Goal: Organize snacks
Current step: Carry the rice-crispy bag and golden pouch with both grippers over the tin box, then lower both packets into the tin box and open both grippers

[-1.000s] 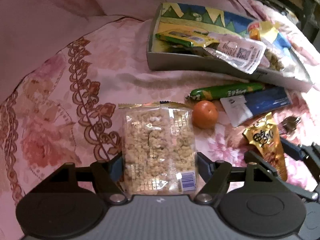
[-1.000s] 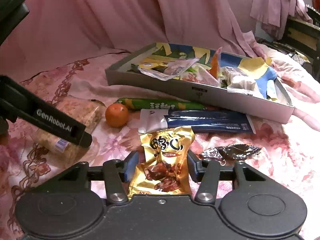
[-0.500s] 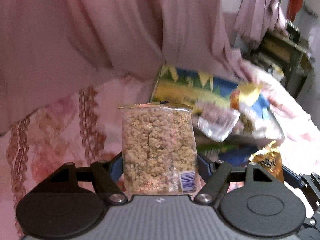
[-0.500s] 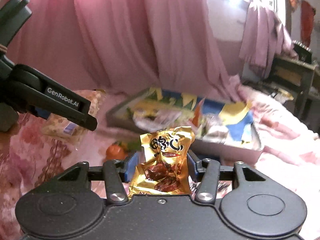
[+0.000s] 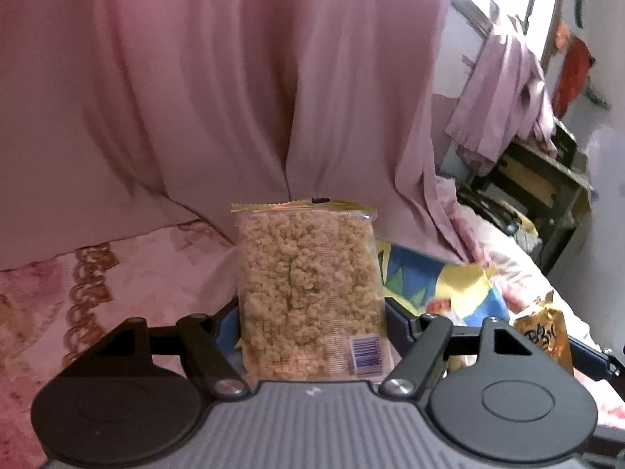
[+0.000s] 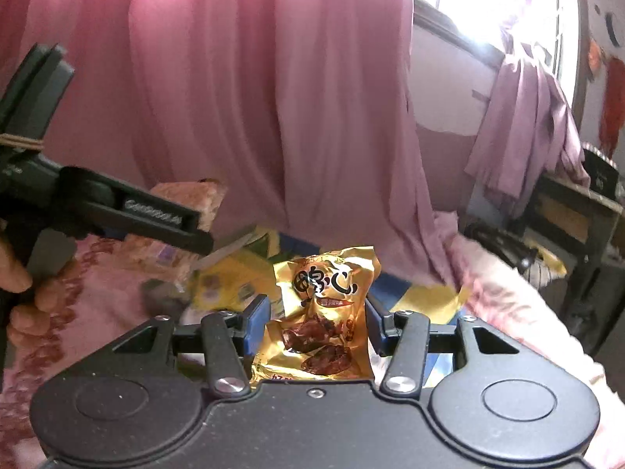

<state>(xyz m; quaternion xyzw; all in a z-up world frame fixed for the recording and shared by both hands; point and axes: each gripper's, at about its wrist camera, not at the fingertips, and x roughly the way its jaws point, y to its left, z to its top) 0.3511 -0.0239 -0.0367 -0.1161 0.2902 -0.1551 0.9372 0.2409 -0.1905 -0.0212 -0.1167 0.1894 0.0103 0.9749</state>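
Note:
My left gripper (image 5: 310, 316) is shut on a clear packet of beige puffed snack (image 5: 308, 293) and holds it upright in the air. My right gripper (image 6: 312, 324) is shut on a gold snack packet (image 6: 324, 312) with dark pieces printed on it, also lifted. The colourful snack tray (image 5: 437, 281) lies below and behind both packets; only its blue and yellow inside shows. In the right wrist view the tray (image 6: 234, 273) is blurred. The left gripper (image 6: 117, 211) with its packet shows at the left there. The gold packet (image 5: 545, 336) shows at the right of the left wrist view.
A pink curtain (image 5: 234, 97) hangs close behind. The pink patterned bedspread (image 5: 78, 293) lies underneath. A dark wooden table (image 5: 543, 191) stands at the far right under a bright window (image 6: 488, 0). The person's hand (image 6: 19, 293) is at the left edge.
Both grippers have lifted their packets off the bedspread and tilted upward. The tray and loose snacks have dropped low or out of view.

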